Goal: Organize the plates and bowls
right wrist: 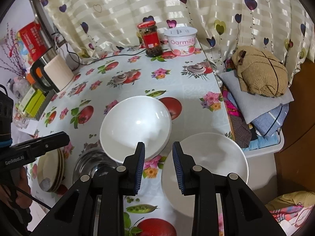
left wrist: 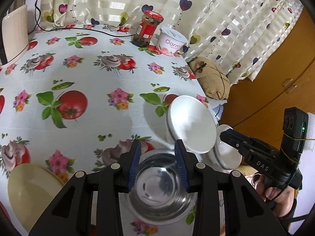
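A steel bowl (left wrist: 157, 188) sits on the flowered tablecloth, right under my left gripper (left wrist: 158, 143). That gripper hovers open over it and touches nothing. A white bowl (right wrist: 135, 129) leans tilted against the steel bowl's (right wrist: 88, 167) far rim. A second white bowl (right wrist: 206, 163) stands upright near the table's right edge. My right gripper (right wrist: 158, 144) is open by a narrow gap between the two white bowls, with only tablecloth showing between its fingers. A stack of cream plates (right wrist: 49, 169) lies left of the steel bowl, below the left gripper (right wrist: 63, 135).
A red-lidded jar (right wrist: 149, 39) and a yogurt tub (right wrist: 182, 41) stand at the table's far edge by the curtain. A kettle (right wrist: 53, 74) and a cable occupy the far left. Folded cloths and a cushion (right wrist: 259, 74) are piled beyond the right edge.
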Action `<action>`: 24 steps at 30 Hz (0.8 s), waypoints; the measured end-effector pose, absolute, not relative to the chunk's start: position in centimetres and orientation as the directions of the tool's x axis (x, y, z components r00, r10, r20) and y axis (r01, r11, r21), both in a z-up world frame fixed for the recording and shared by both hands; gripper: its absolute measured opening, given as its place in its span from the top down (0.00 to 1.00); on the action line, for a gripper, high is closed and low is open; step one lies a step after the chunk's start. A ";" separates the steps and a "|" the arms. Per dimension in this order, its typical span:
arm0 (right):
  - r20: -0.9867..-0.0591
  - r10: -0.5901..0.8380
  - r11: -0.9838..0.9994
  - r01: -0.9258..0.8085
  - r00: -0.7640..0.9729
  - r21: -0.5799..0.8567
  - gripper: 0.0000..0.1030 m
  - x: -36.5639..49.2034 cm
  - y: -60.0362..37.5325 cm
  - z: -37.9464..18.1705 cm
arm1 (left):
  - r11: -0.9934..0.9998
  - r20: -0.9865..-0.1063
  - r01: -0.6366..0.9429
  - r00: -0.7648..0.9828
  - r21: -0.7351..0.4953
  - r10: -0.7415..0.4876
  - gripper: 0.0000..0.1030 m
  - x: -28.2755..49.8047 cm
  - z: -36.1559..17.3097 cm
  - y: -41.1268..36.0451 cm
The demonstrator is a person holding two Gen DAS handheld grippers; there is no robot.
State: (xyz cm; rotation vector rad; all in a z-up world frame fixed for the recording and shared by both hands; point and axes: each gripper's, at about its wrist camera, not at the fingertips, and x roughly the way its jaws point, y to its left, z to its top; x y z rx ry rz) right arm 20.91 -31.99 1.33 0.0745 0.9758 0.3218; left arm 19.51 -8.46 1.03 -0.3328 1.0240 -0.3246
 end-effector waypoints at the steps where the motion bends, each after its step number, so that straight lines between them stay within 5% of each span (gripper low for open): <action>1: -0.802 0.300 0.950 -0.233 0.517 0.206 0.73 21.1 -32.0 1.3 | 0.900 -0.772 0.107 0.478 -0.422 -0.419 0.64 19.8 0.9 -8.7; 24: -0.830 0.300 0.950 -0.228 0.471 0.213 0.87 24.1 -31.8 -0.9 | 0.890 -0.788 0.112 0.427 -0.442 -0.445 0.68 22.3 -1.8 -11.7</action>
